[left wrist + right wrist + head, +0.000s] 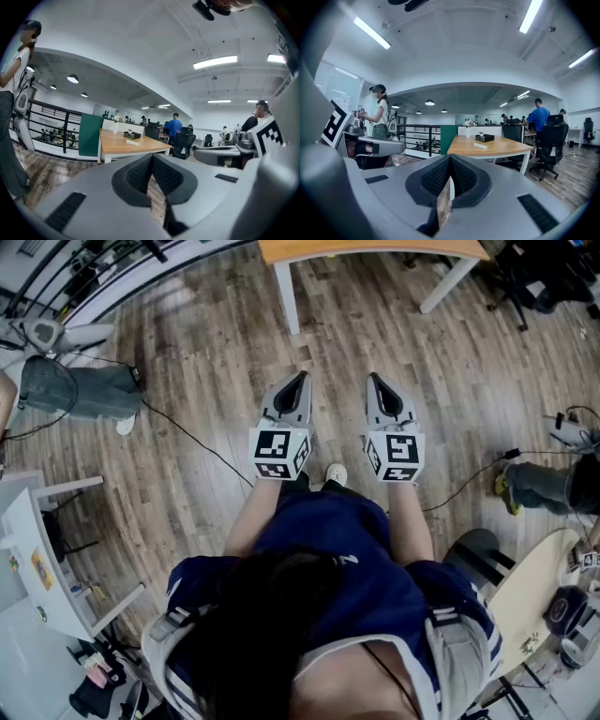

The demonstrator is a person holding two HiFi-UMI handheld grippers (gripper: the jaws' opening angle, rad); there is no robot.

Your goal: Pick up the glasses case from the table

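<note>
The glasses case is a small white oblong that lies on a wooden table with white legs, some way ahead of me; in the right gripper view the glasses case lies near the table's middle. In the head view only the table's near edge shows, at the top. My left gripper and right gripper are held side by side over the wood floor, both pointing at the table. The left gripper and right gripper are both shut, with nothing between the pads.
A black box and a small flower vase stand behind the case. Office chairs and a person in blue are right of the table. A green panel, a railing and a person with a headset are on the left. Cables cross the floor.
</note>
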